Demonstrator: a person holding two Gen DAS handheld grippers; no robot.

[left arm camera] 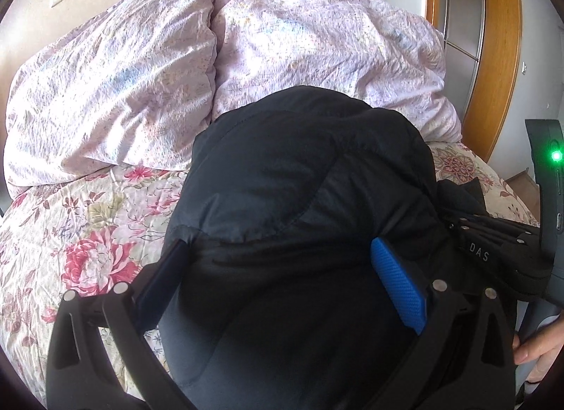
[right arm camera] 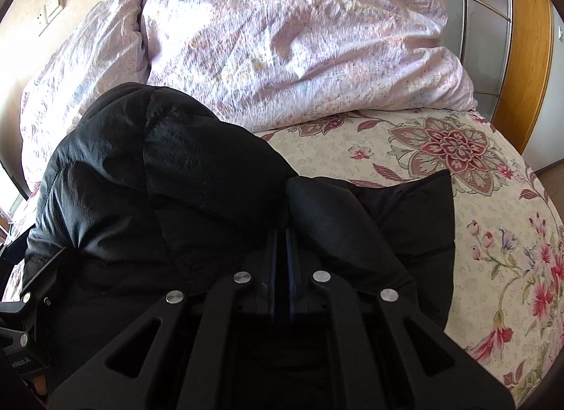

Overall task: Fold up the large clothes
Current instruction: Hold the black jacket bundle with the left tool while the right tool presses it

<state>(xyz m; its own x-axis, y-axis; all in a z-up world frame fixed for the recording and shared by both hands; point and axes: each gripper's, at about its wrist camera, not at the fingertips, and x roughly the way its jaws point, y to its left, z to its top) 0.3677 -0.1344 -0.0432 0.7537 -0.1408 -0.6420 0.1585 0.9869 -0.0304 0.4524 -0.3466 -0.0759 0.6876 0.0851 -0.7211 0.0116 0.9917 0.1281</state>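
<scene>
Black padded jacket (left arm camera: 299,198) bunched on floral bed (left arm camera: 88,234), directly ahead of both grippers. Left gripper (left arm camera: 282,290) spread wide, bulk between fingers, grip uncertain. Right gripper (right arm camera: 282,251) pinched on jacket edge, at jacket's right side.

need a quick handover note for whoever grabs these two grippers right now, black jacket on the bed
Left gripper: jaws wide apart, a thick bulge of the black puffer jacket between the fingers; whether the pads press it is unclear.
Right gripper: shut, pinching a thin edge of the jacket.
Jacket: bunched on the floral bedsheet, in front of the crumpled lilac duvet; one flap lies flat to the right.
Done: jacket gathered, partly doubled over.
Left: lay it down, flatten, finish the fold; no neat fold shows yet.
</scene>
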